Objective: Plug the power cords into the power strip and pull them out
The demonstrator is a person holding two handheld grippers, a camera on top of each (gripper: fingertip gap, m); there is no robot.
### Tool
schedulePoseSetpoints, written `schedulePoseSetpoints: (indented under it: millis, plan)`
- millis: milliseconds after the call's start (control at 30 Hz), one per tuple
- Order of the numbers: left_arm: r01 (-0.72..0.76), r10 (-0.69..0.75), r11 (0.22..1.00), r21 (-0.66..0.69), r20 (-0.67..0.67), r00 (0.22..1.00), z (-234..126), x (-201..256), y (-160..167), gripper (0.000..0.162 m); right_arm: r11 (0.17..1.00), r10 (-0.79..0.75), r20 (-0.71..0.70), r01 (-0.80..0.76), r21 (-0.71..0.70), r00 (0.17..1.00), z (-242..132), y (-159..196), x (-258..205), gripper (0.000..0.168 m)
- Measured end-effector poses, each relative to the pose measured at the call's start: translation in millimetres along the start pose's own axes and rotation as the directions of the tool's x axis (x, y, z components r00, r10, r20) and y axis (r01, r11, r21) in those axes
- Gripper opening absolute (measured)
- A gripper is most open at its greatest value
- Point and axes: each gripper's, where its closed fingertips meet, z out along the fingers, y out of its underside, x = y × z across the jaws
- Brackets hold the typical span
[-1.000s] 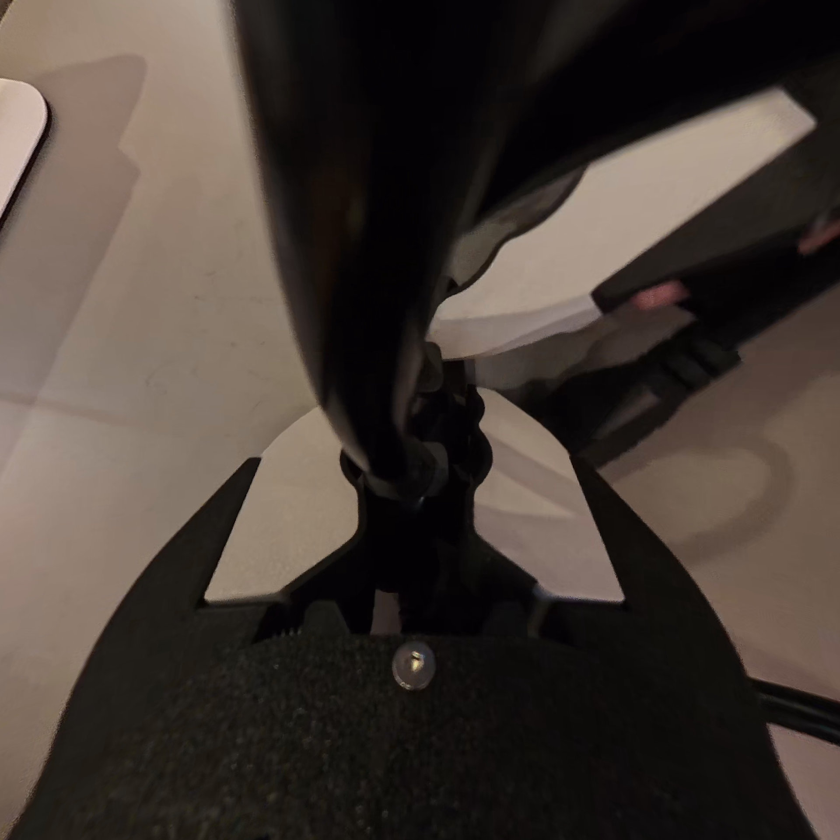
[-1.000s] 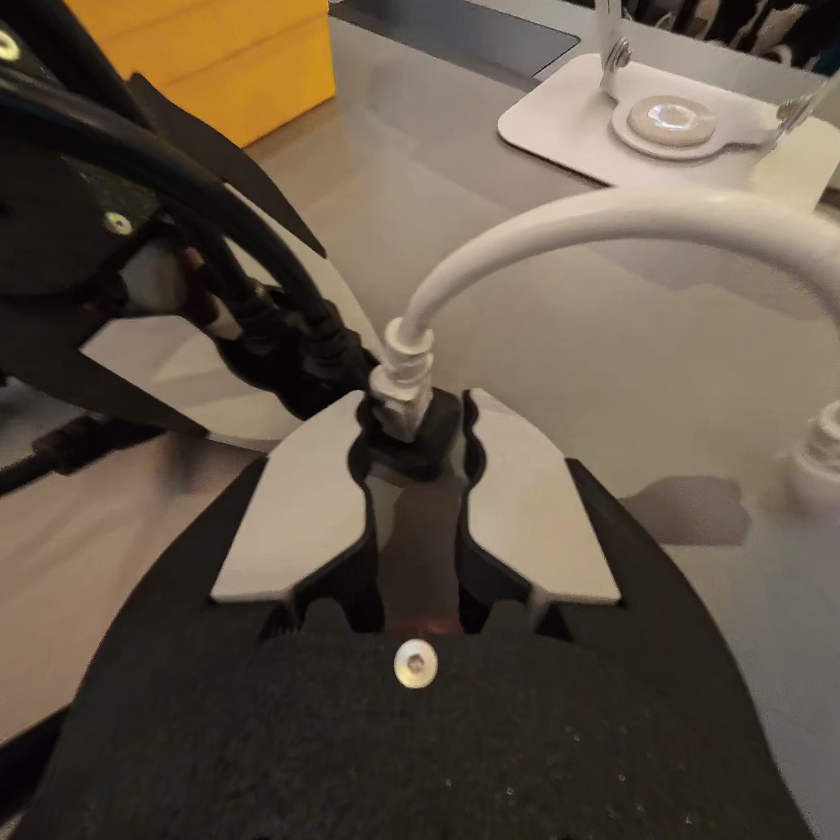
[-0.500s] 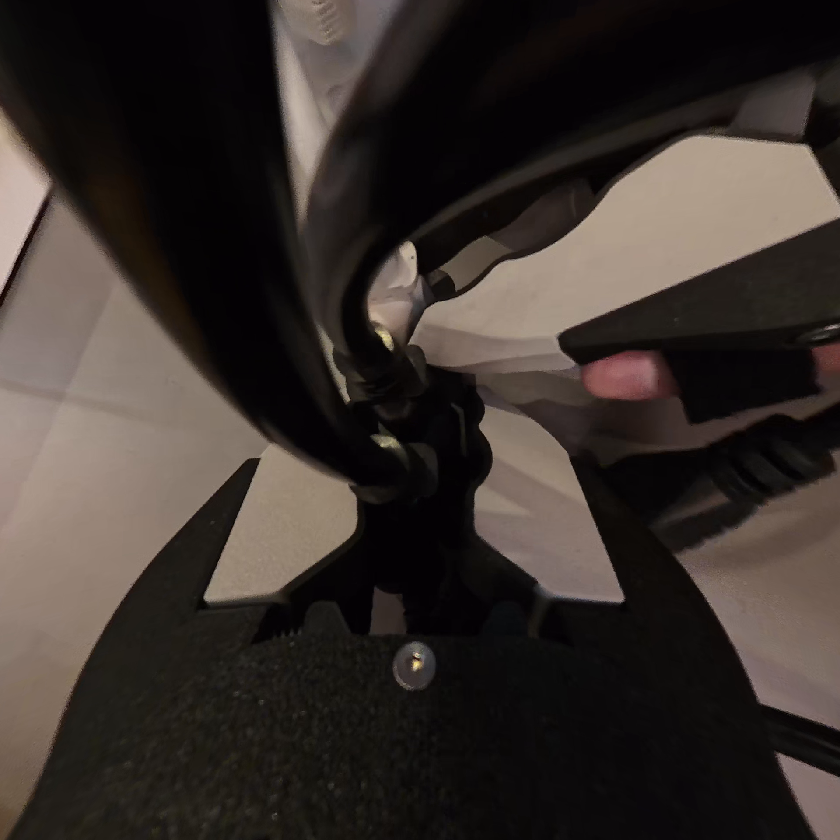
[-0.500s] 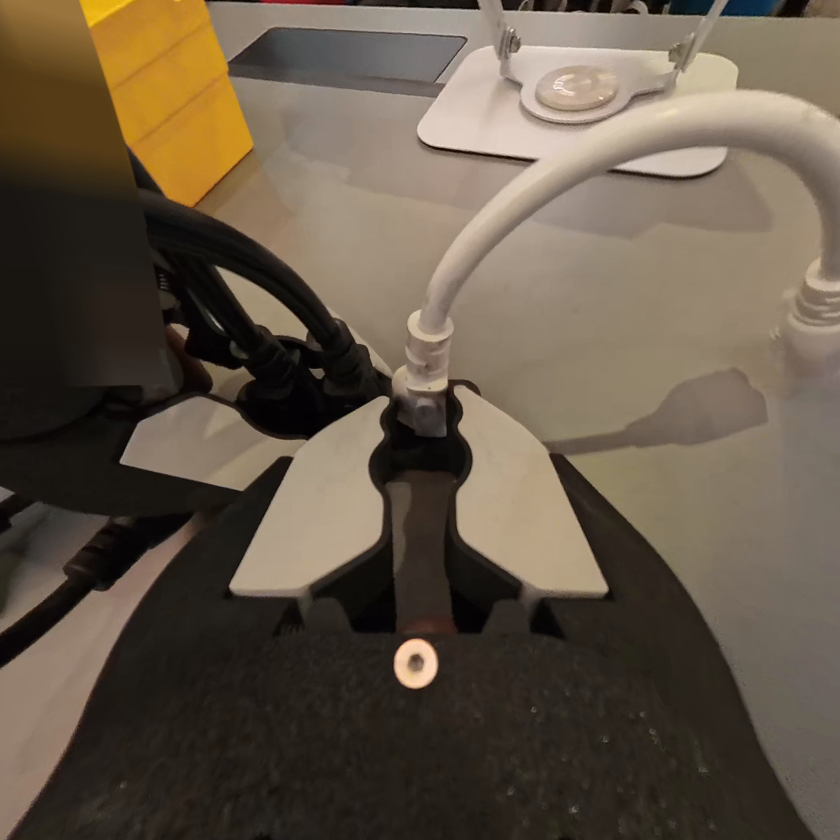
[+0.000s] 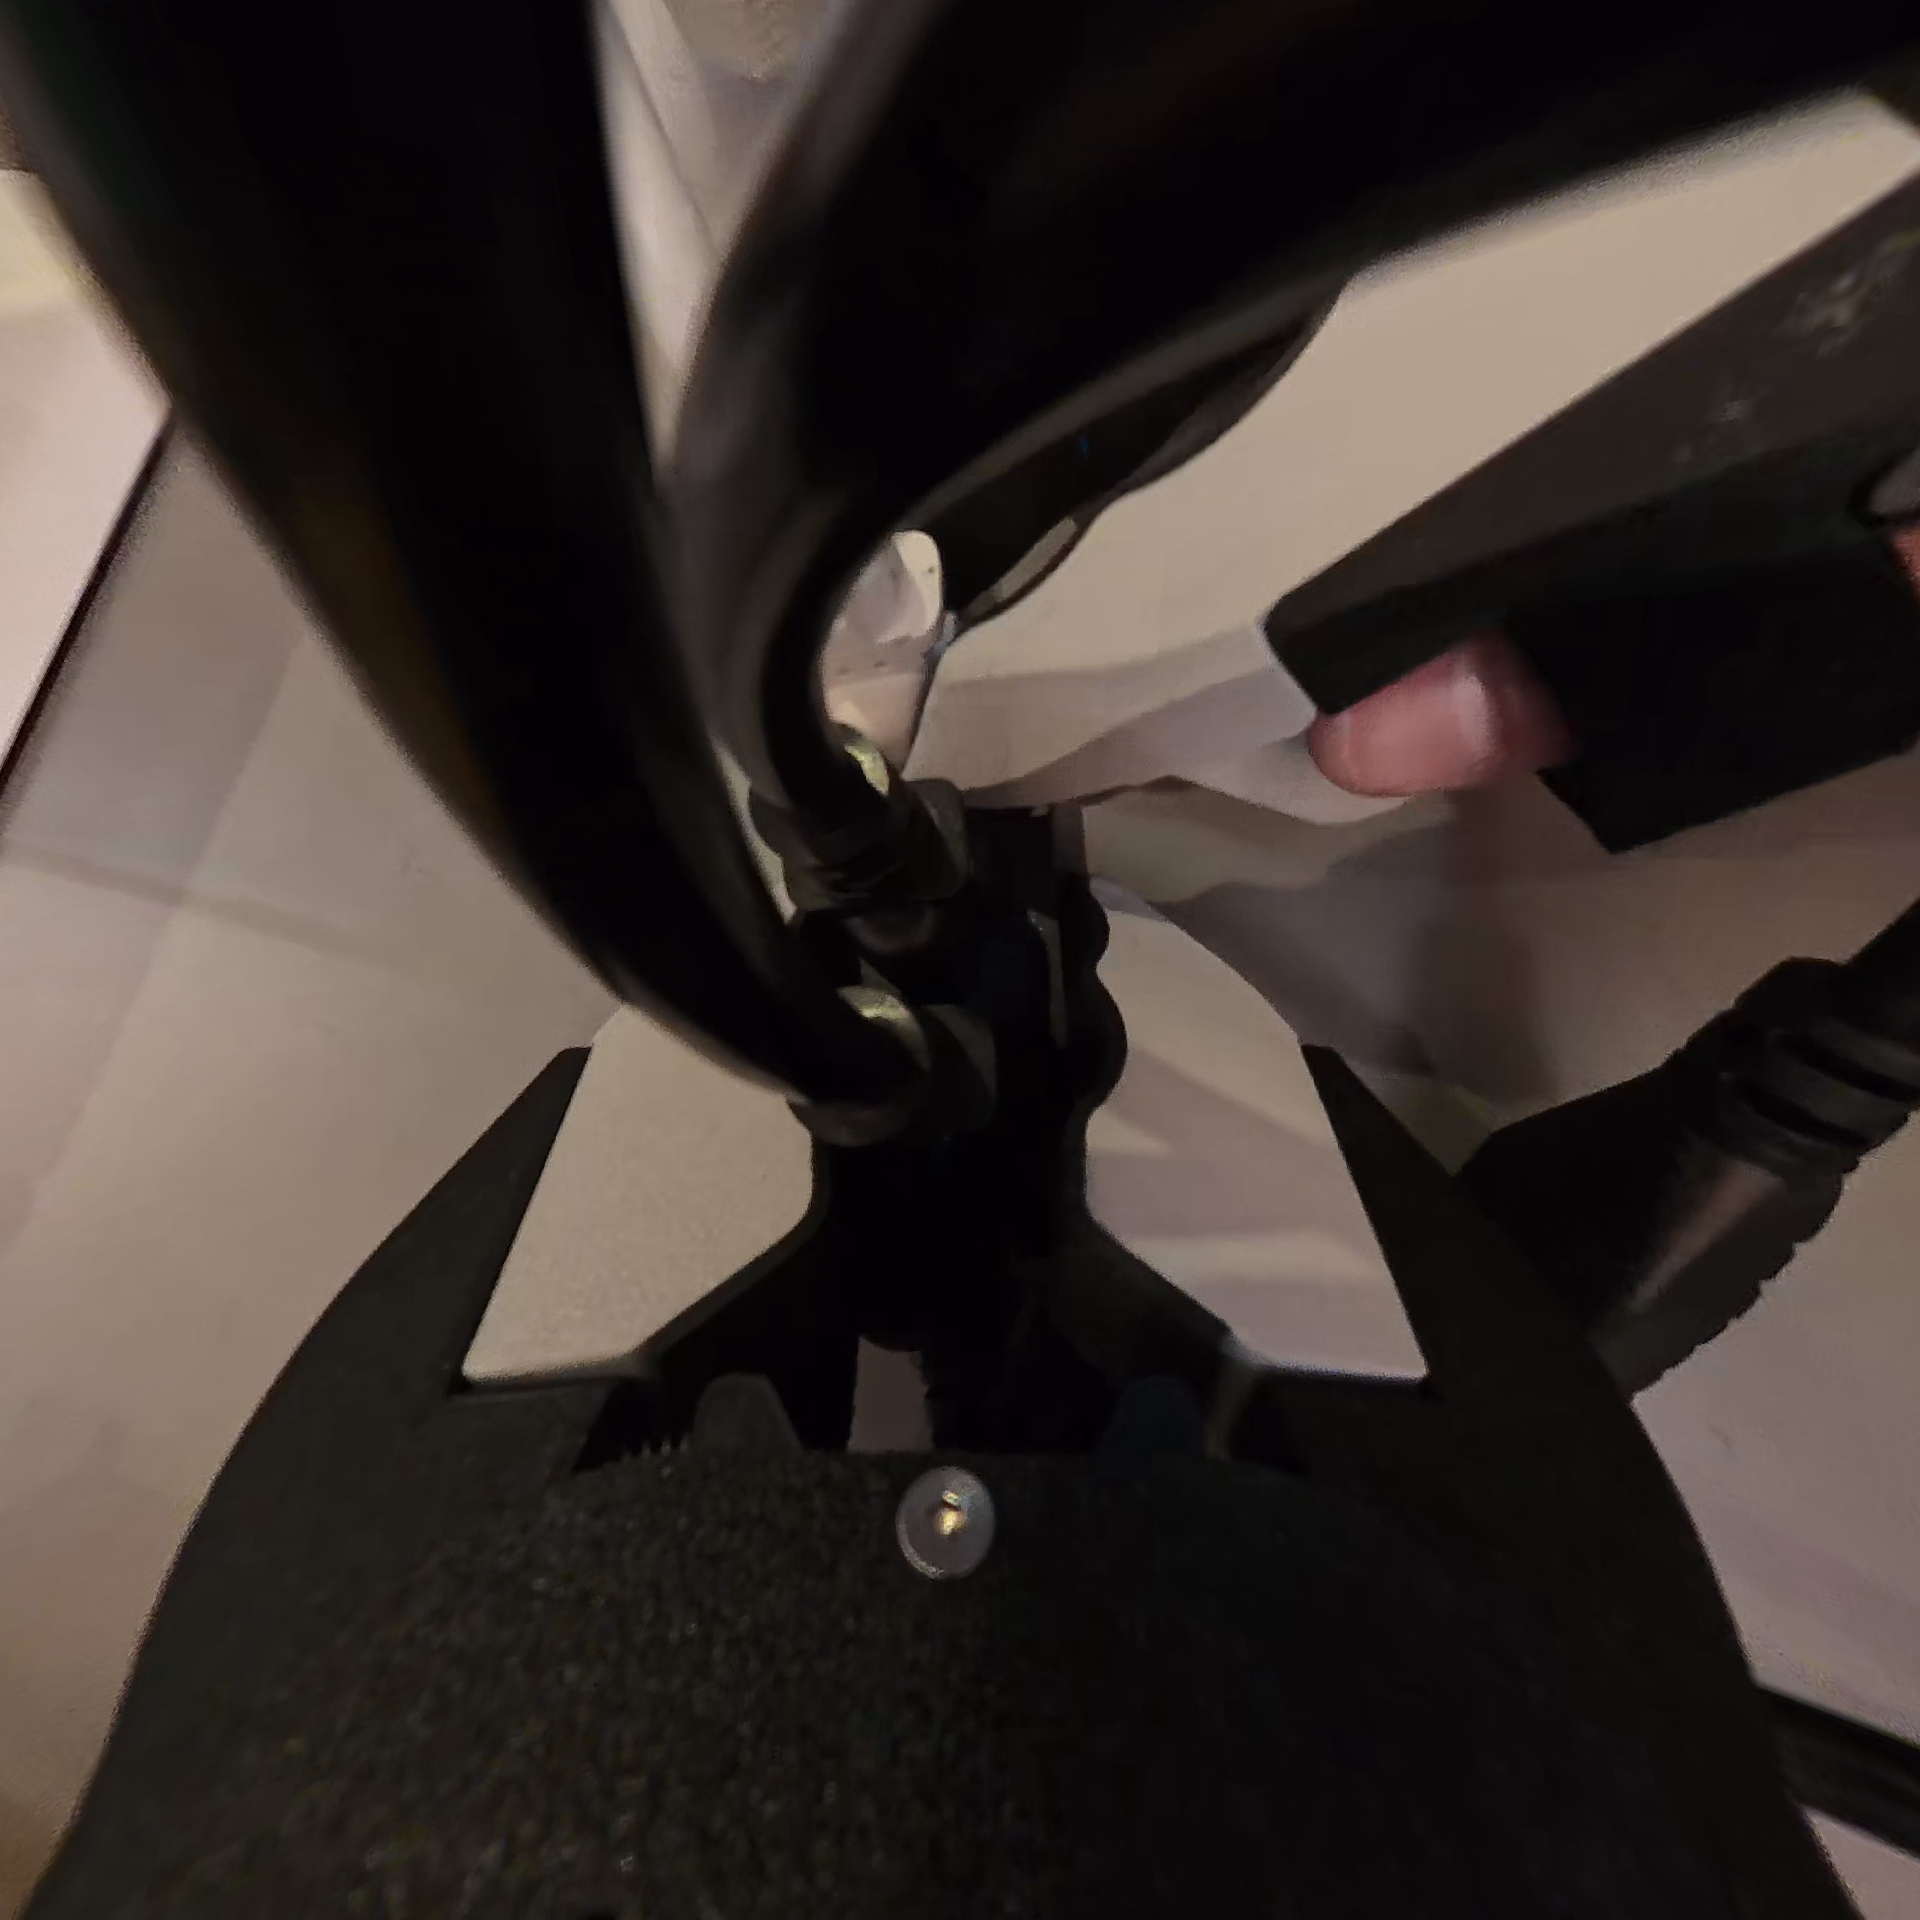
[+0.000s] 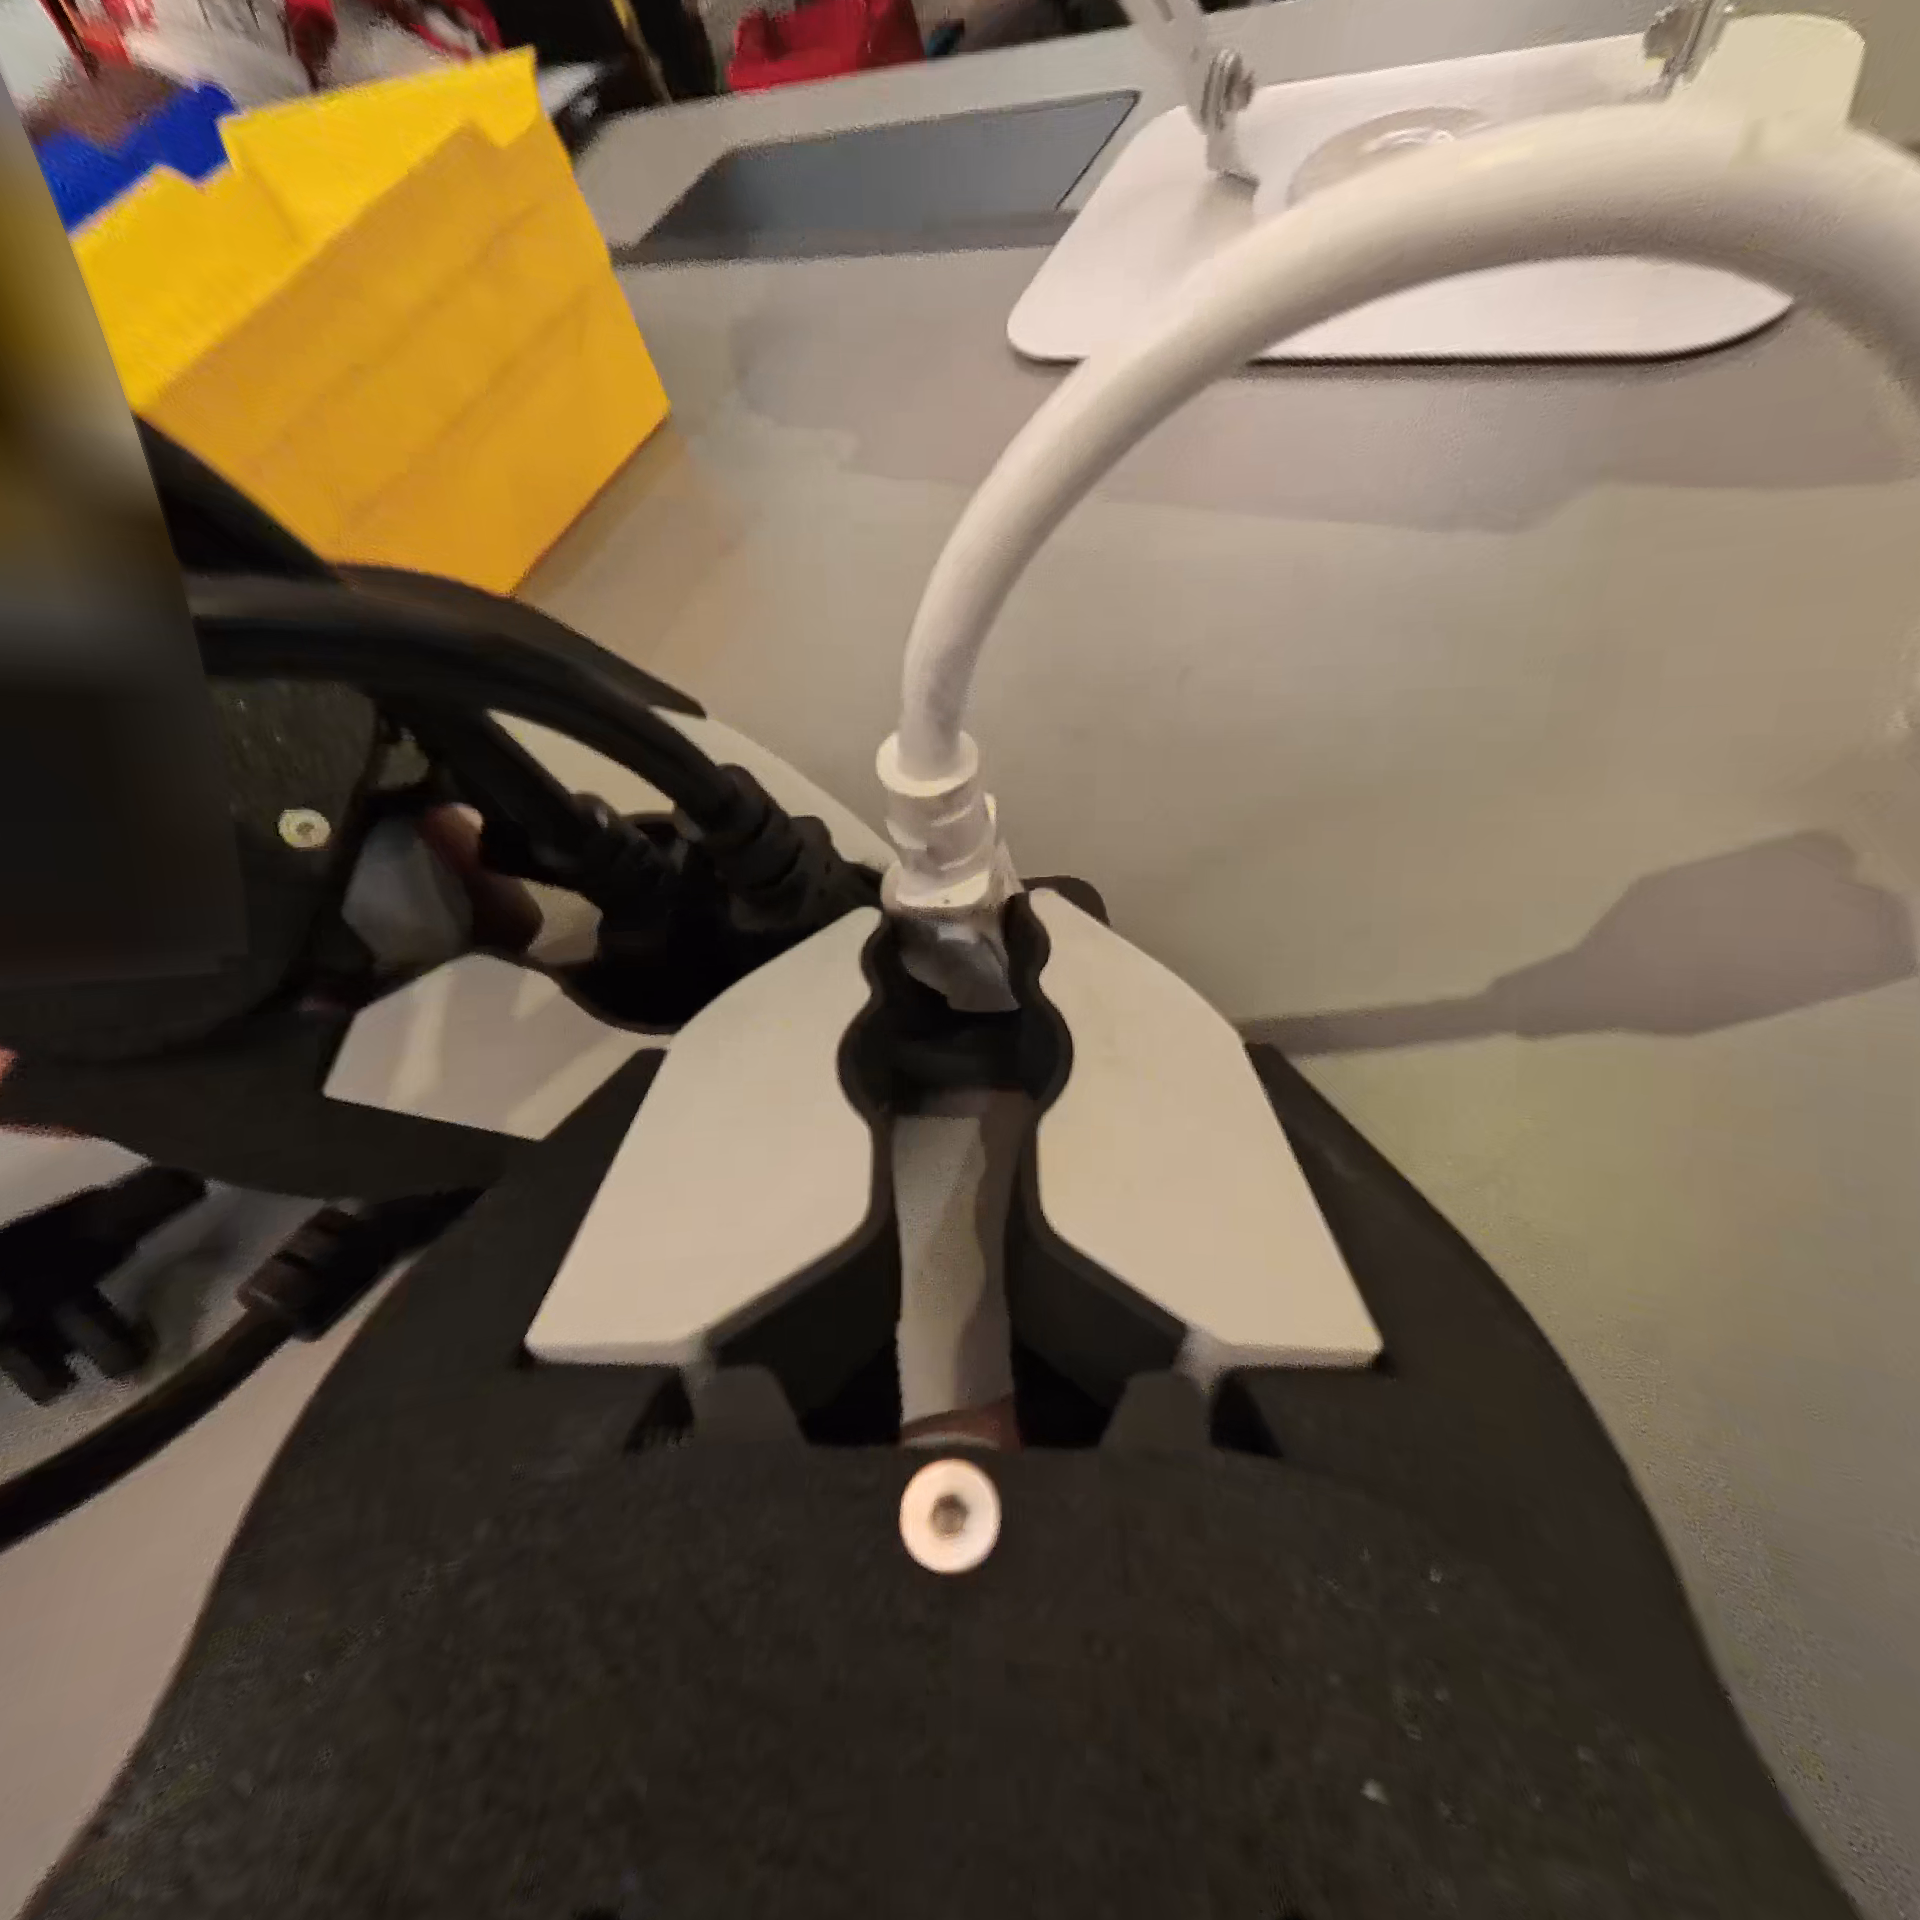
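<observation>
My left gripper (image 5: 966, 997) is shut on a black plug (image 5: 935, 1132); thick black cords (image 5: 468, 520) rise from it and fill the top of the left wrist view. My right gripper (image 6: 951, 935) is shut on the grey-white end (image 6: 940, 831) of a white cord (image 6: 1091, 468), which arcs up and to the right. The two grippers meet tip to tip: the left gripper (image 6: 644, 935) with its black cords (image 6: 582, 727) shows at the left of the right wrist view. I cannot make out the power strip's body.
A loose black plug (image 5: 1662, 1174) lies on the table to the right. A yellow box (image 6: 395, 343), a dark inset panel (image 6: 883, 177) and a white stand base (image 6: 1455, 260) sit at the back of the grey table (image 6: 1455, 727). A person's fingertip (image 5: 1434, 727) rests on the right gripper. My left and right fingertips are right by each other.
The two grippers have come closer together, tips nearly touching. The right wrist view has tilted up, so the yellow box and the back of the table show more. Both stay shut.
</observation>
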Motion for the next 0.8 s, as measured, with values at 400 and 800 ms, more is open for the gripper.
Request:
schedulePoseSetpoints:
  millis: [400, 800]
  plan:
    - [0.012, -0.012, 1.000, 0.029, 0.005, 1.000, 2.6, -0.4, -3.2, 0.045, 0.989, -0.037, -0.047, 0.043, 0.139, 0.998, -7.7, -18.4, 5.2, 0.012]
    - [0.003, -0.002, 0.998, 0.069, -0.006, 1.000, 5.6, 2.3, -9.8, 0.046, 0.974, -0.037, -0.032, 0.043, 0.221, 0.999, -18.4, -29.4, 6.7, 0.010]
